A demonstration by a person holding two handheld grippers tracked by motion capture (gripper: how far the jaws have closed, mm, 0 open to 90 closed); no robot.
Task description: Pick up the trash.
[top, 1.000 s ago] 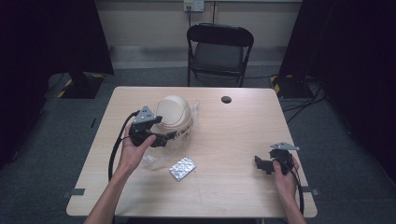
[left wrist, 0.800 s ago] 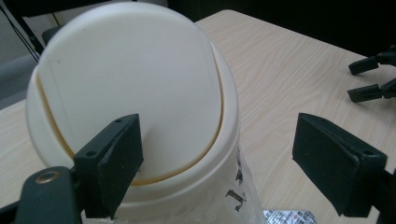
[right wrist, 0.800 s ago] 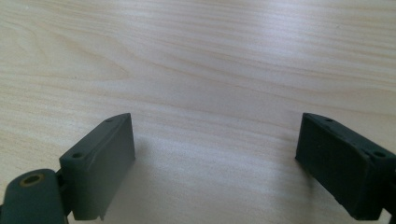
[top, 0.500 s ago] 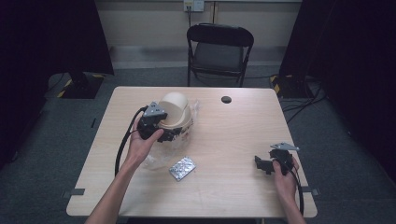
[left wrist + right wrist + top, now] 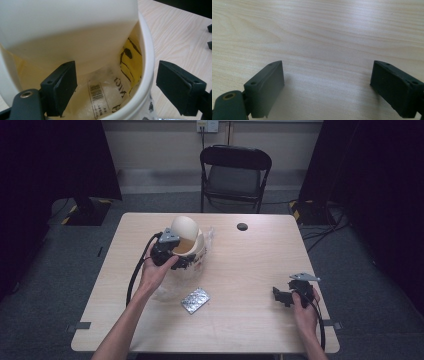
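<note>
Since a second ago, the left tool has moved from the near-left side of the tub up to its open mouth, and the tub's hinged lid now stands raised behind it. Its jaws have just been closing a little; in the left gripper view one jaw sits inside the tub and the other outside, straddling the white rim with a gap on each side, so they are released, not yet clamping it. The tub stands upright left of the desk's centre, its long axis vertical and its mouth facing up toward the camera, with a printed packet lying inside. A clear bag lies against its near side, and a blister pack rests just beyond that, toward the person. The right tool rests on the desk near the right front corner, unmoved, jaws spread wide over bare wood. A small black disc sits near the far edge. Behind the pale wooden desk stand a black folding chair, grey carpet and dark curtains on both sides.
</note>
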